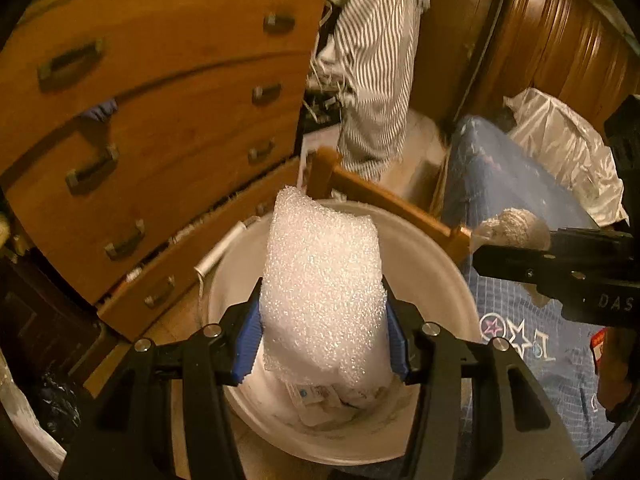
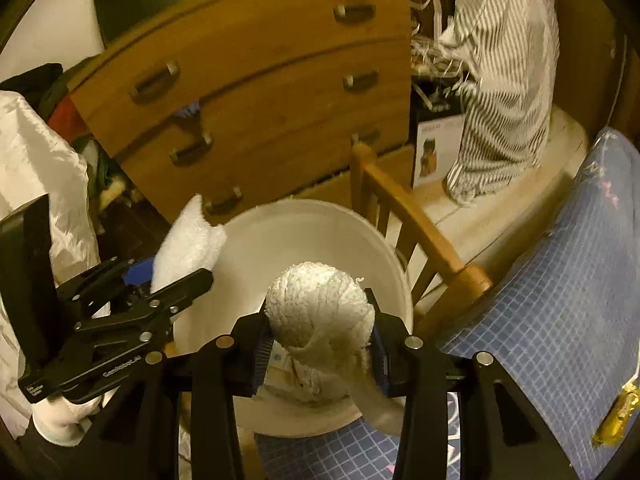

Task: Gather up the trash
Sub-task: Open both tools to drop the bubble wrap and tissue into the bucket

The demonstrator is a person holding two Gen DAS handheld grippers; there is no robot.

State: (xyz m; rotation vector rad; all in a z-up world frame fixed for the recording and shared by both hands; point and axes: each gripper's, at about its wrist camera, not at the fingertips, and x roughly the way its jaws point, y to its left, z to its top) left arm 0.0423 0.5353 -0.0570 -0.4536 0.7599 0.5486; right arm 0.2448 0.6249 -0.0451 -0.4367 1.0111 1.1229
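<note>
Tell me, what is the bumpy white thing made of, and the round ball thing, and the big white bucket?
The bumpy white piece in the left gripper looks like foam packing sheet: soft, pebbly, slightly sparkly. The ball in the right gripper looks like wound yarn or string, off-white and fuzzy, with visible strands. The bucket seems smooth matte plastic, though that is less certain.
</note>
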